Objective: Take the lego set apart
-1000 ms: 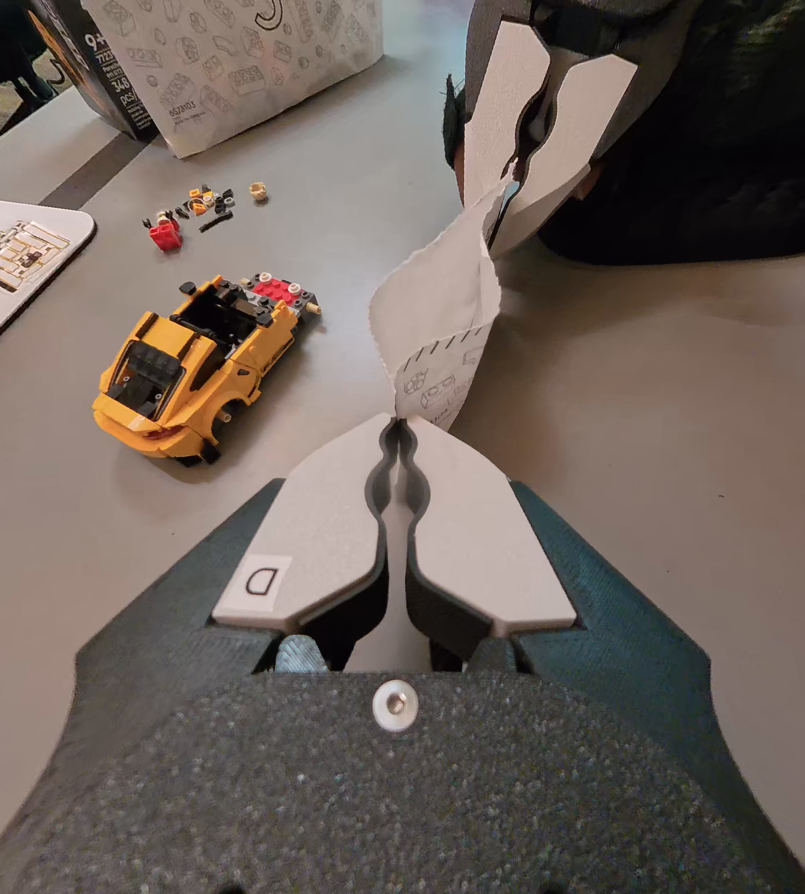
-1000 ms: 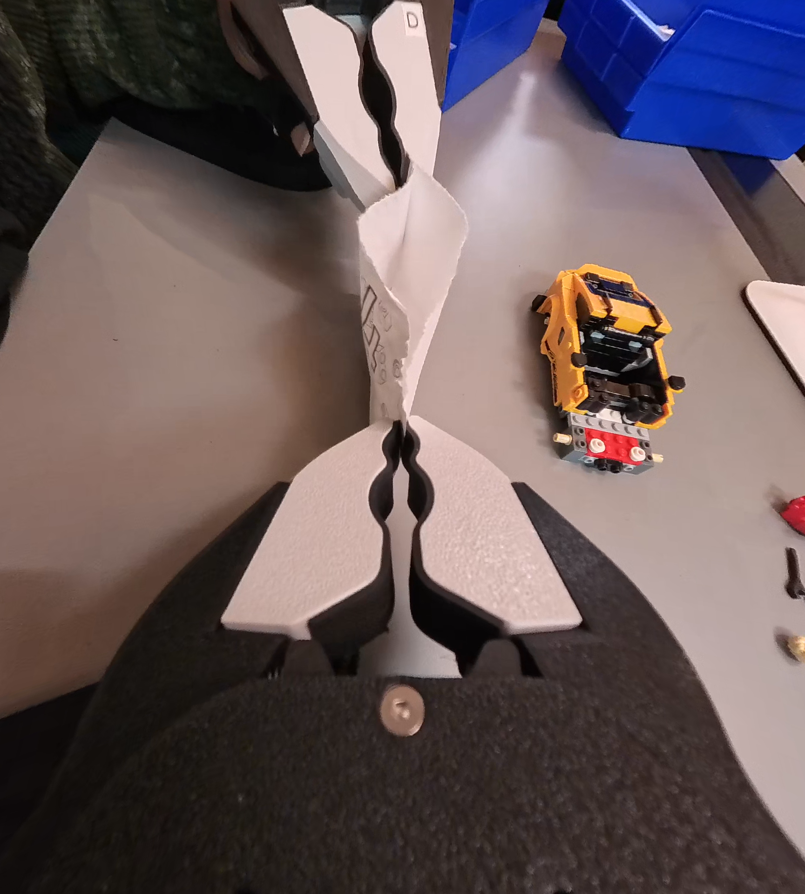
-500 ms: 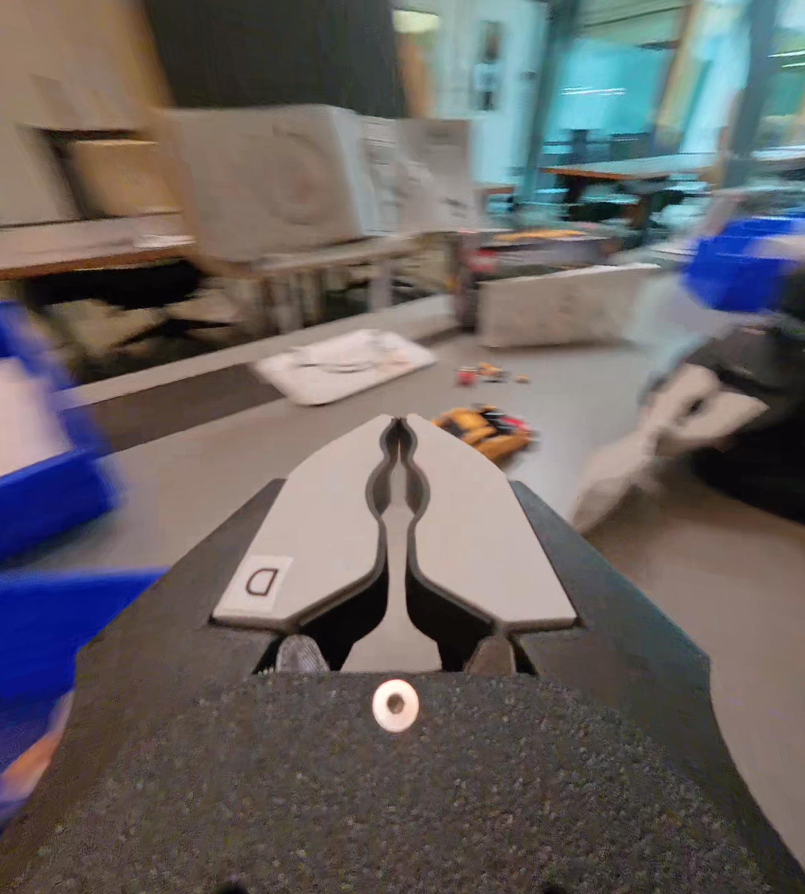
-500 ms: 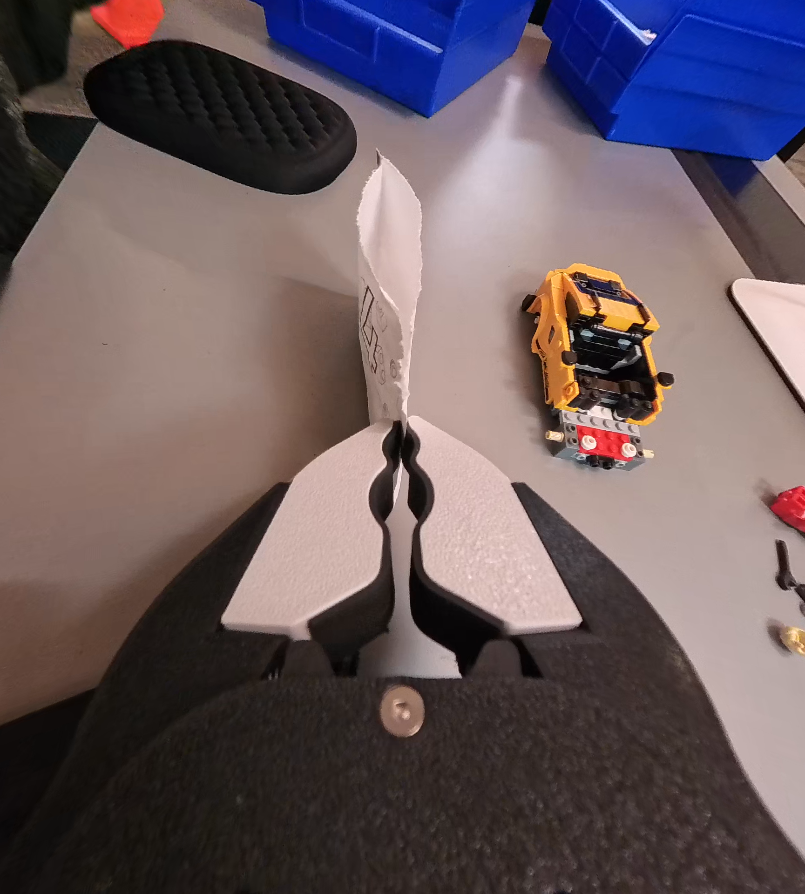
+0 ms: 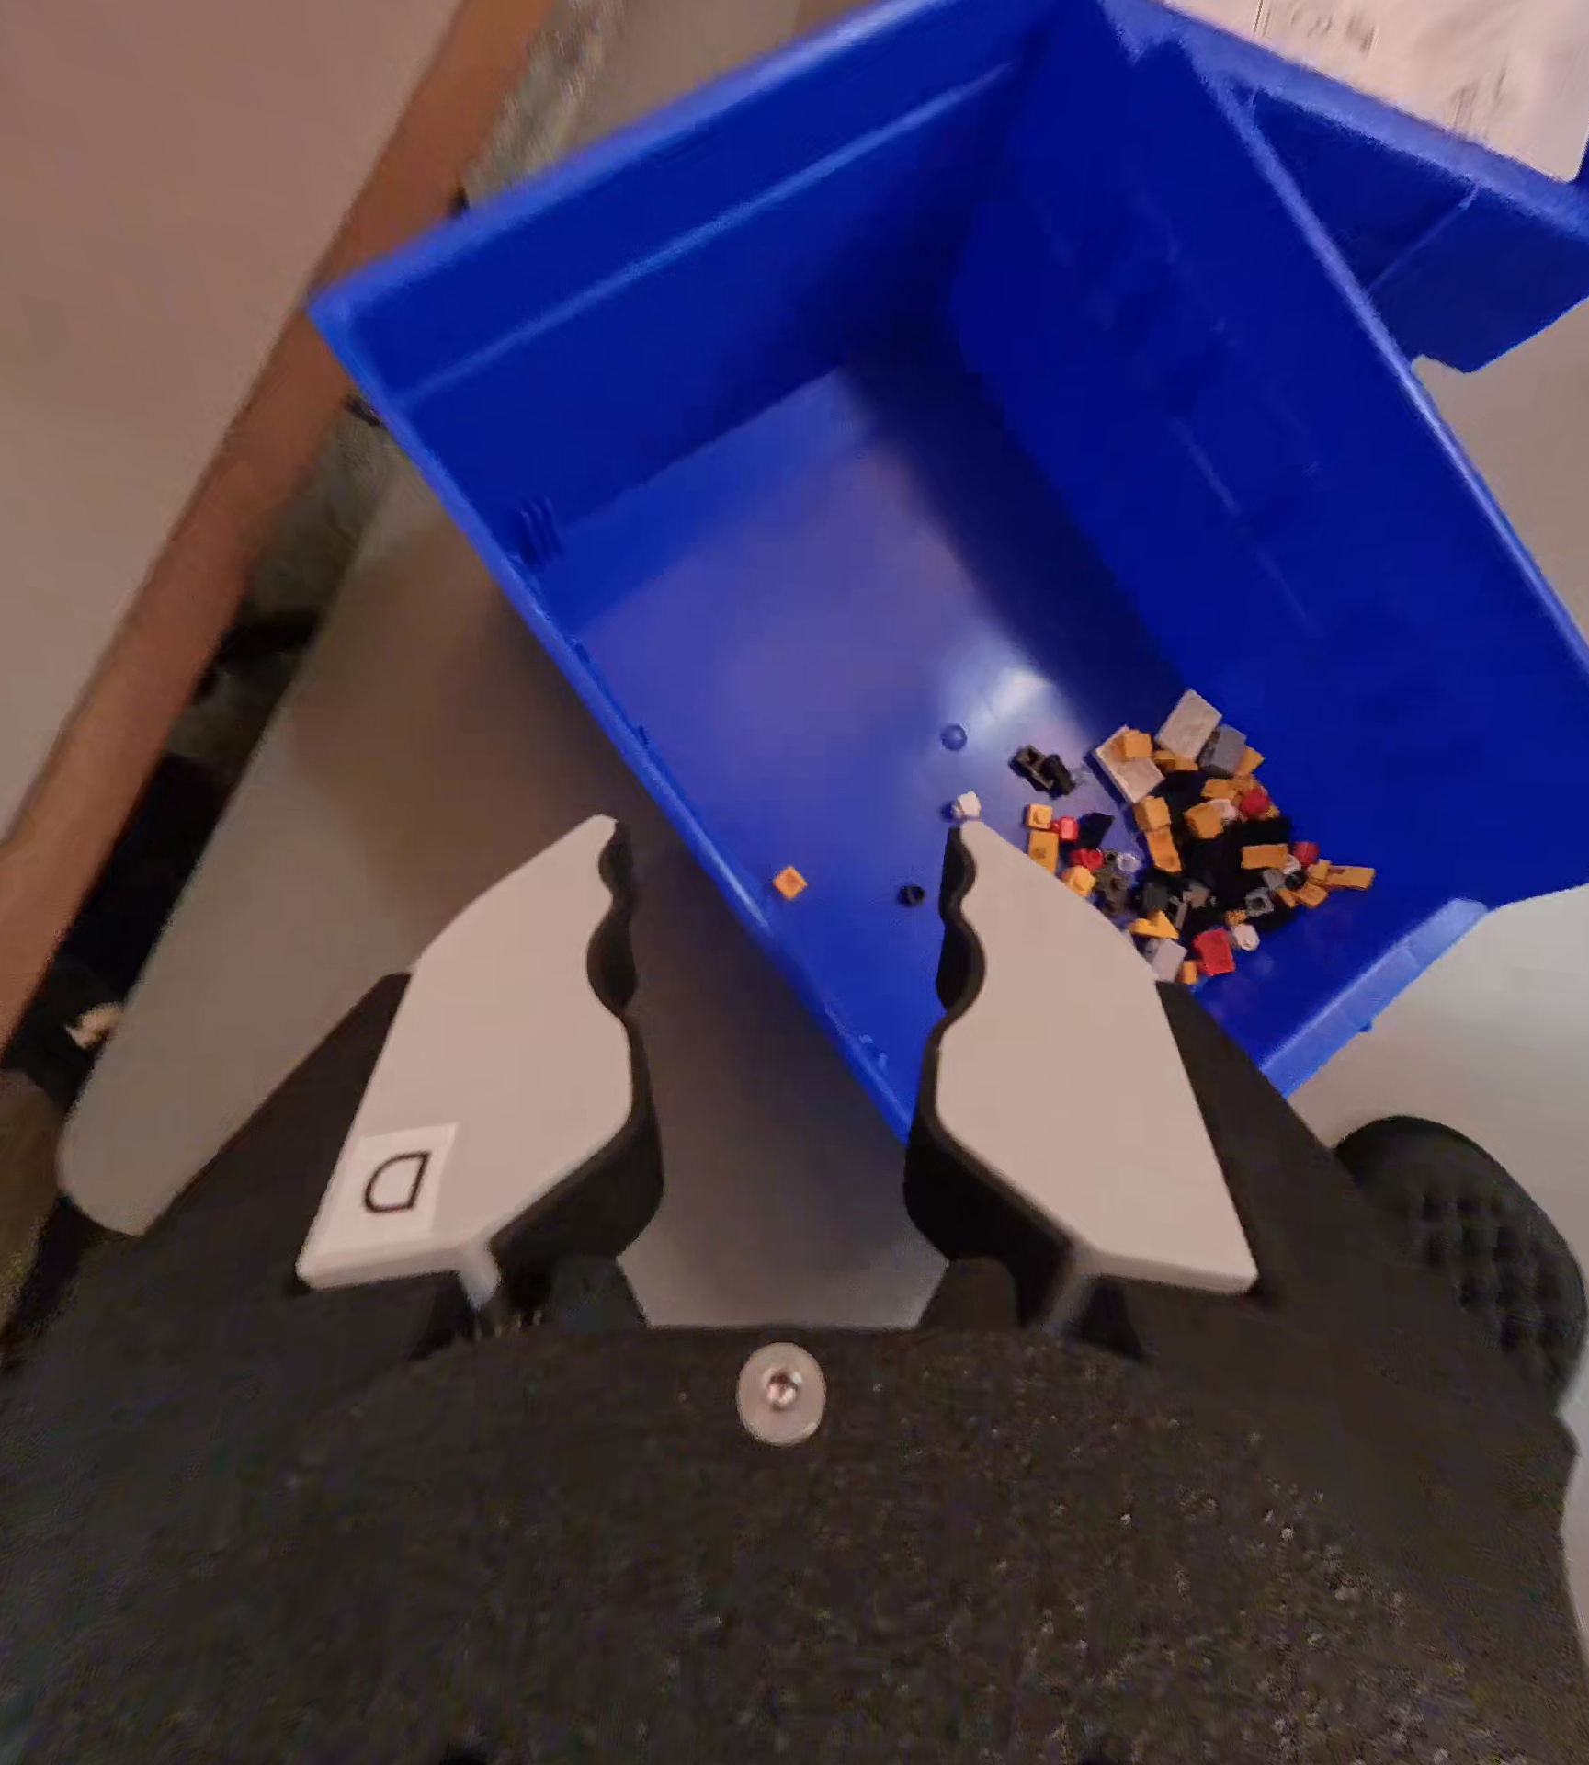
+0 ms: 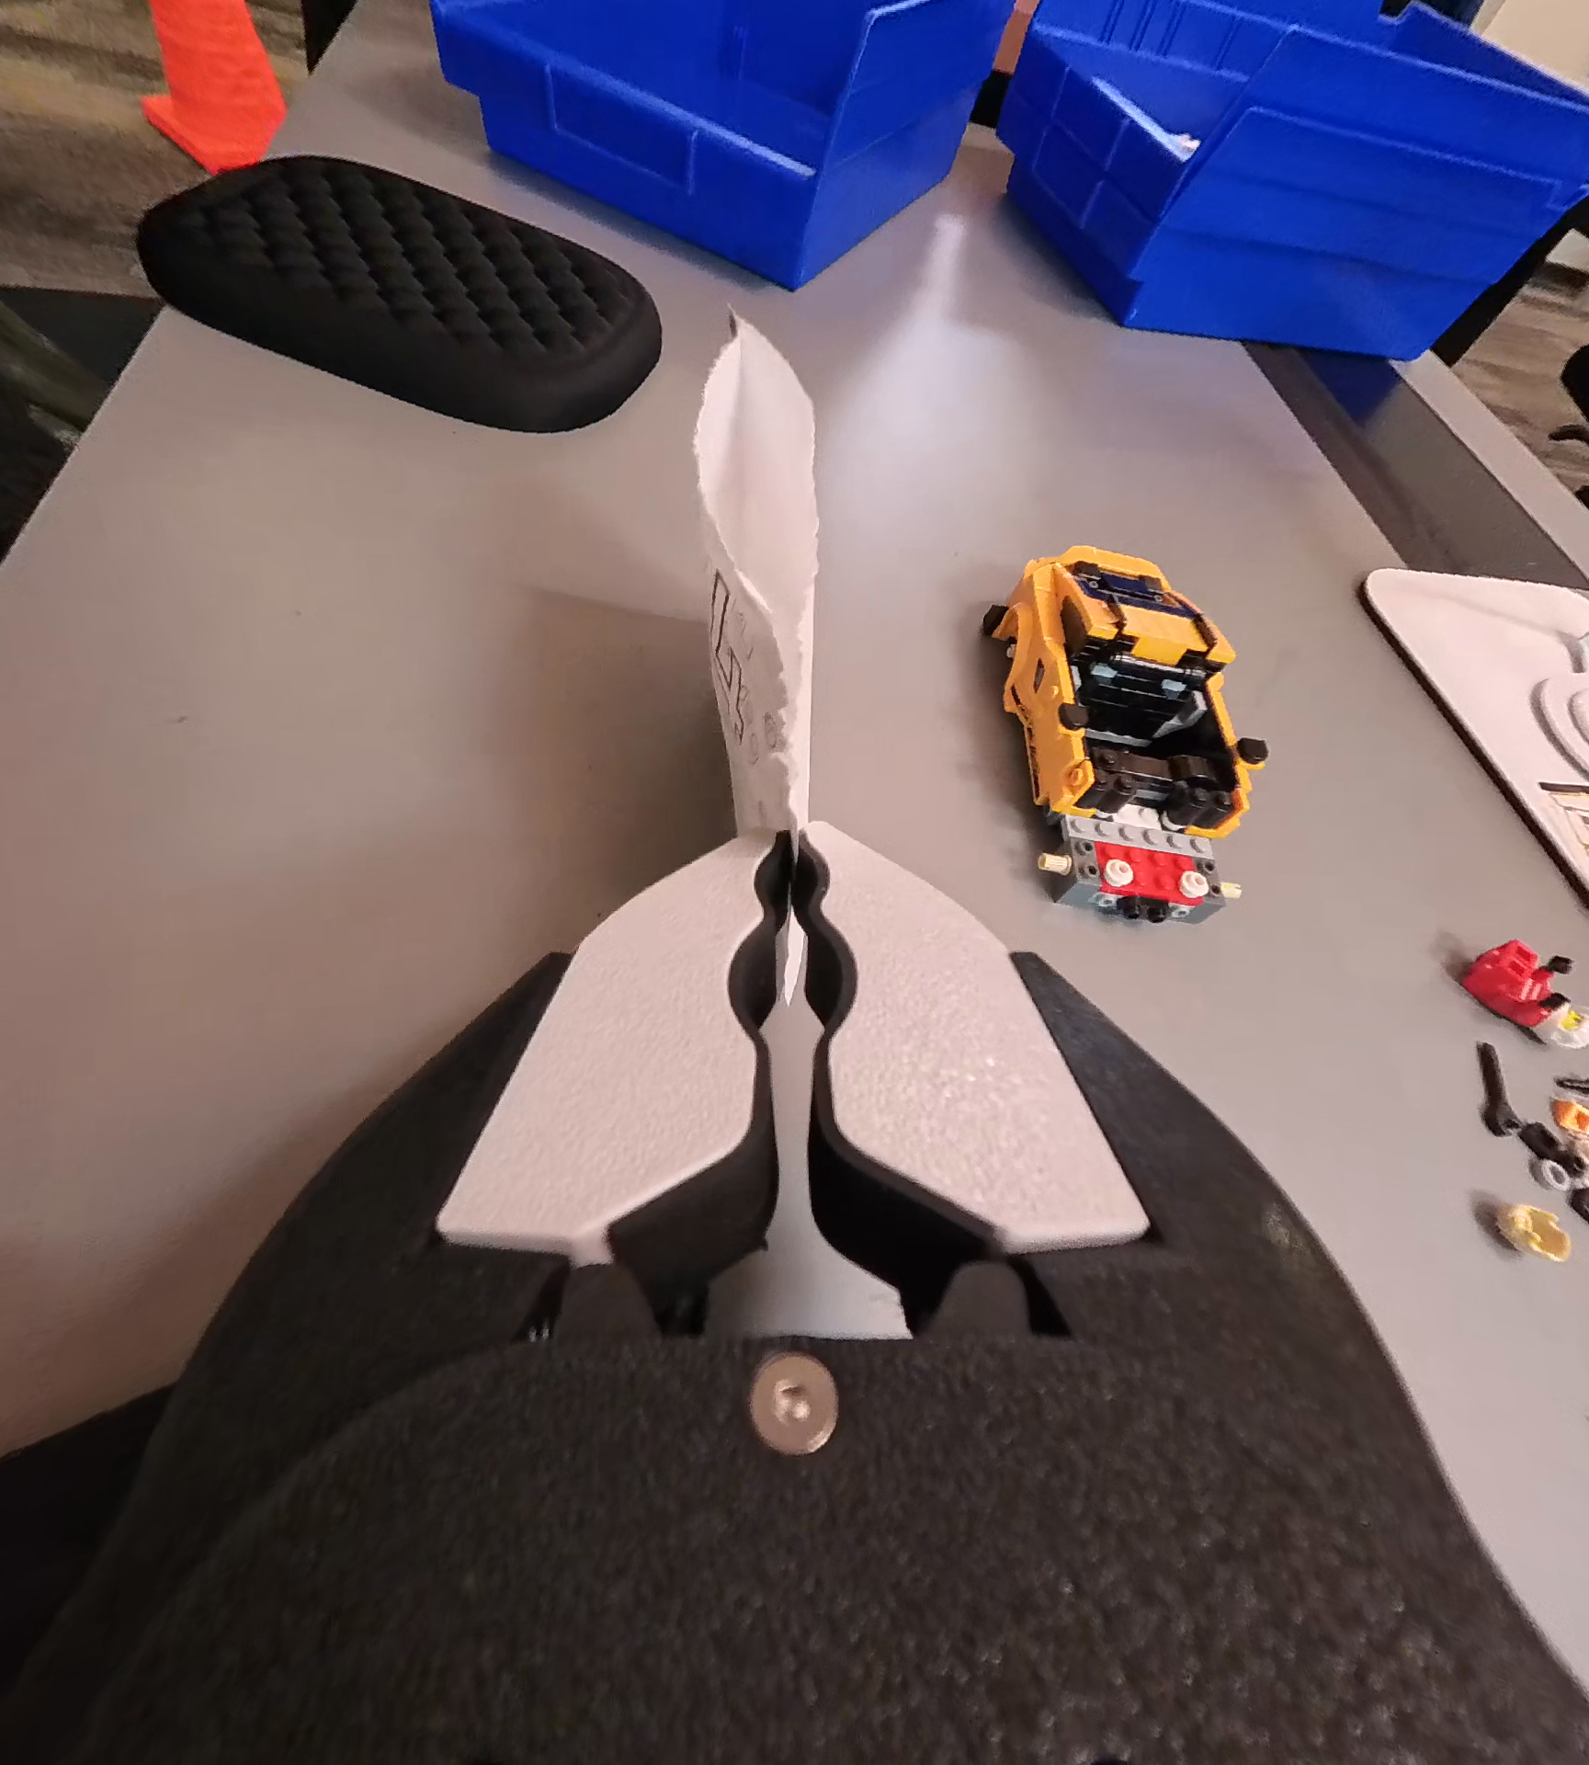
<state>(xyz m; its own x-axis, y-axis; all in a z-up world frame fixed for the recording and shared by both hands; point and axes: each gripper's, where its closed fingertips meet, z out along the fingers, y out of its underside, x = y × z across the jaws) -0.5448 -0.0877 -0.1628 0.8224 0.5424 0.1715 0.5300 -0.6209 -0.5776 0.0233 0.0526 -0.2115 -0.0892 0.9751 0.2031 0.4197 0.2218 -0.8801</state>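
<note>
The yellow lego car (image 6: 1124, 707), partly stripped with its red and grey rear base bare, sits on the grey table (image 6: 389, 726) to the right of my right gripper. My right gripper (image 6: 795, 840) is shut on a white paper bag strip (image 6: 757, 573) that stands up from its tips. My left gripper (image 5: 785, 840) is open and empty, over the near rim of a blue bin (image 5: 771, 287). A pile of loose lego pieces (image 5: 1191, 840) lies in that bin's near right corner. Small loose parts (image 6: 1573, 1137) and a red piece (image 6: 1511, 984) lie on the table at the right.
Two blue bins (image 6: 714, 105) (image 6: 1296, 181) stand at the table's far end. A black textured pad (image 6: 399, 287) lies at the far left. A white board (image 6: 1535, 726) lies at the right edge. An orange cone (image 6: 217, 86) stands on the floor. Left tips to right tips: about 60 centimeters. It is some 25 centimeters from my right tips to the red piece (image 6: 1511, 984).
My left gripper let go of the paper bag strip, swung away to the blue bin and opened. My right gripper still holds the strip and pulled back a little.
</note>
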